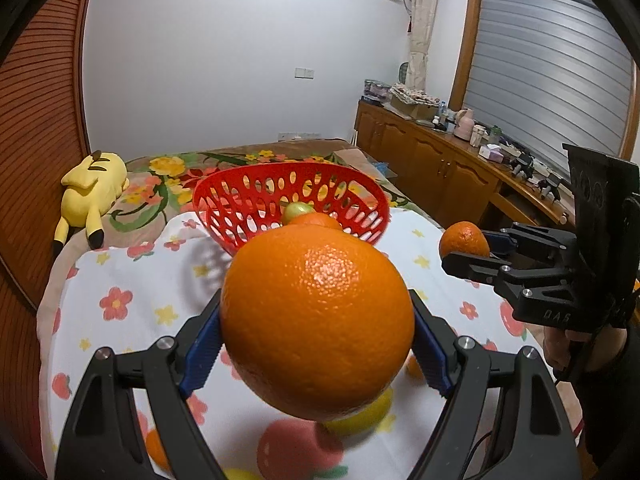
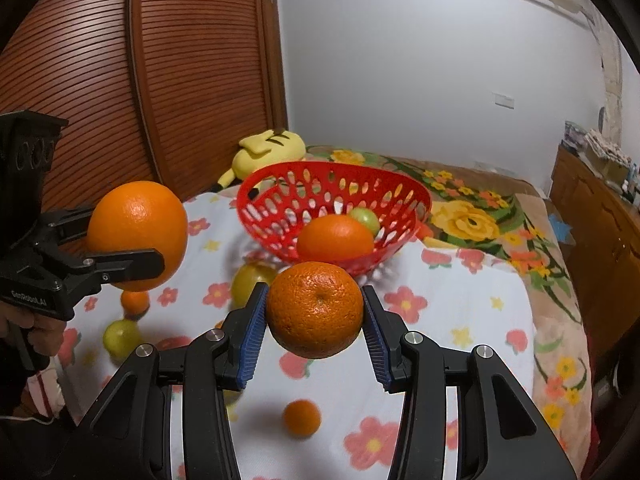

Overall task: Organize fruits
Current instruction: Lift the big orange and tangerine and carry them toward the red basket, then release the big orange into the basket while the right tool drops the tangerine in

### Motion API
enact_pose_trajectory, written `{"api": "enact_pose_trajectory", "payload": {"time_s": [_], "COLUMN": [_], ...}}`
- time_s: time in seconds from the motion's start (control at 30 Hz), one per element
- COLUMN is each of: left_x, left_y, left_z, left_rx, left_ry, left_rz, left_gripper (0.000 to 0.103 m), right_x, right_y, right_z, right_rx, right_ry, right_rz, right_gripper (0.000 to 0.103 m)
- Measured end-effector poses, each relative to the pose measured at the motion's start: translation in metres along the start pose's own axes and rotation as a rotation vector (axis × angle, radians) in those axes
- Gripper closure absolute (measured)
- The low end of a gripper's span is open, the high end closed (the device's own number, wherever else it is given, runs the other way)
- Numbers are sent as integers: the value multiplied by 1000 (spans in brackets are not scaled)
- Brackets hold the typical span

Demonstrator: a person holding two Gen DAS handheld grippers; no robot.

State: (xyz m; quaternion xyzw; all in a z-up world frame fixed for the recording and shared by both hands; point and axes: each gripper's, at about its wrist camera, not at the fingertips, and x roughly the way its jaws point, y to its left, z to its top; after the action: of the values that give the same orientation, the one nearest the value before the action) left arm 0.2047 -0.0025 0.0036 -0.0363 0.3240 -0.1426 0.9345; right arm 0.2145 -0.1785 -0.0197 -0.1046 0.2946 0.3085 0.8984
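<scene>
Holding a fruit apiece, both claws hang above the bed, short of the red basket (image 2: 334,196). The left claw (image 1: 318,330) is closed on a big orange (image 1: 317,322), its blue pads (image 1: 202,354) pressed to either side. The right claw (image 2: 315,312) is clamped the same way on a smaller, rougher-skinned orange (image 2: 315,309). Neither fruit touches the flowered blanket (image 2: 440,320) underneath.

What the coming move turns on is plain enough: the basket lies straight ahead of both claws and a little lower, its open bowl tilted toward them, so each fruit needs only to travel forward over the near rim. The fruits are round, so no long axis matters. From where I stand, the right claw looks nearer the rim, though I would not swear to it. Already inside sit another orange (image 2: 335,239) and a greenish fruit (image 2: 365,219) behind it.

Loose fruit lies on the blanket below: a small tangerine (image 2: 302,417), a yellow-green one (image 2: 121,337), and another yellow one (image 2: 252,280) partly hidden behind the right claw. In the left wrist view the big orange blocks most of the basket's contents and the blanket beneath, where blurred fruit cannot be told apart from the printed pattern. A yellow plush toy (image 1: 92,194) lies beyond.
</scene>
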Motion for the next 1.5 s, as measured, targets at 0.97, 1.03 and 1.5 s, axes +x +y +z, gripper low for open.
{"api": "enact_pose_trajectory", "payload": {"time_s": [0.97, 1.03, 1.5], "left_x": [79, 82, 105], "left_y": [33, 33, 38], "left_z": [52, 53, 60], "left_rx": [1, 2, 8], "left_ry": [69, 73, 102], "left_rz": [24, 23, 30], "left_gripper": [21, 21, 20], "right_x": [102, 108, 120], "right_y": [-44, -46, -57], "right_z": [58, 58, 62], "right_rx": [-74, -76, -39], "right_ry": [106, 115, 118], "right_rz": [5, 3, 20], "right_gripper": [57, 57, 55]}}
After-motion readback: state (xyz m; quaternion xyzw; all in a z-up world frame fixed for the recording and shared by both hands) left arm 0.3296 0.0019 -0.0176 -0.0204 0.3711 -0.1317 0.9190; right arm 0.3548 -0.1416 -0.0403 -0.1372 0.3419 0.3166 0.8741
